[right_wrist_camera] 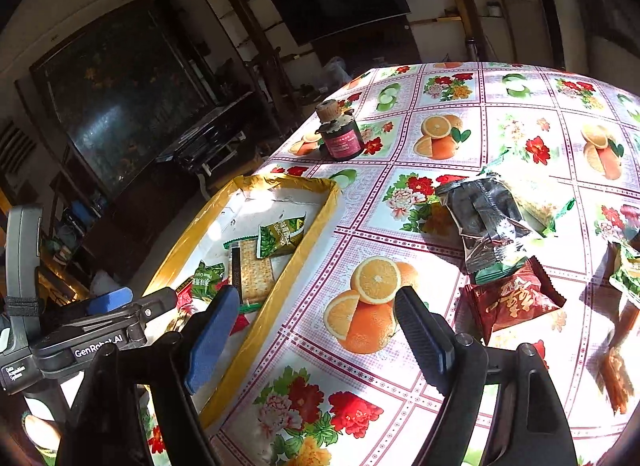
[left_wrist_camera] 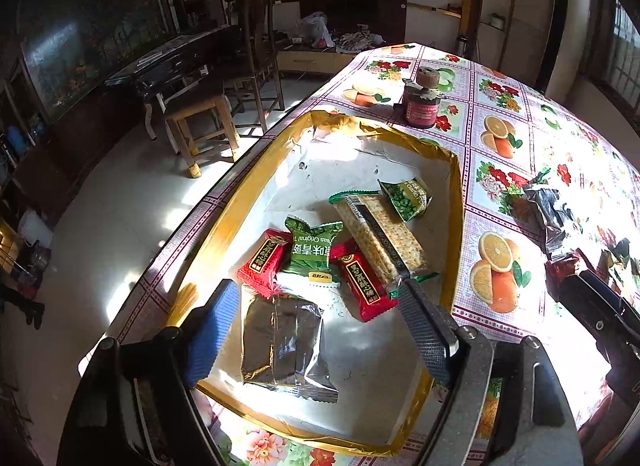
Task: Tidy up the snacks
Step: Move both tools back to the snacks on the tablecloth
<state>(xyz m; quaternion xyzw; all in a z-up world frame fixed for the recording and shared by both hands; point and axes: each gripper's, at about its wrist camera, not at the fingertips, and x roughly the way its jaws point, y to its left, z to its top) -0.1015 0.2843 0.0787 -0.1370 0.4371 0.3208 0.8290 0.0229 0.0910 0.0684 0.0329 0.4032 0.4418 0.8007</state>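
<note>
lying ahead and to the right of the right gripper [right_wrist_camera: 314, 330], the loose snacks are still out on the tablecloth [right_wrist_camera: 500, 113]: a silver packet [right_wrist_camera: 486, 221] with its long axis running away from the jaws, and a red packet [right_wrist_camera: 514, 300] just beside it, nearer the right fingertip. both jaws of that gripper are spread wide and nothing is held between them. the left gripper [left_wrist_camera: 316, 330] is likewise wide open and empty, poised over the yellow-rimmed tray [left_wrist_camera: 456, 201], where a silver pouch [left_wrist_camera: 284, 342], red and green packets and a cracker pack [left_wrist_camera: 380, 238] already lie. the right hand is judged the nearer one for the next pick. the tray's contents are seen whole only from the left wrist; the remaining pile is seen clearly only from the right wrist.
</note>
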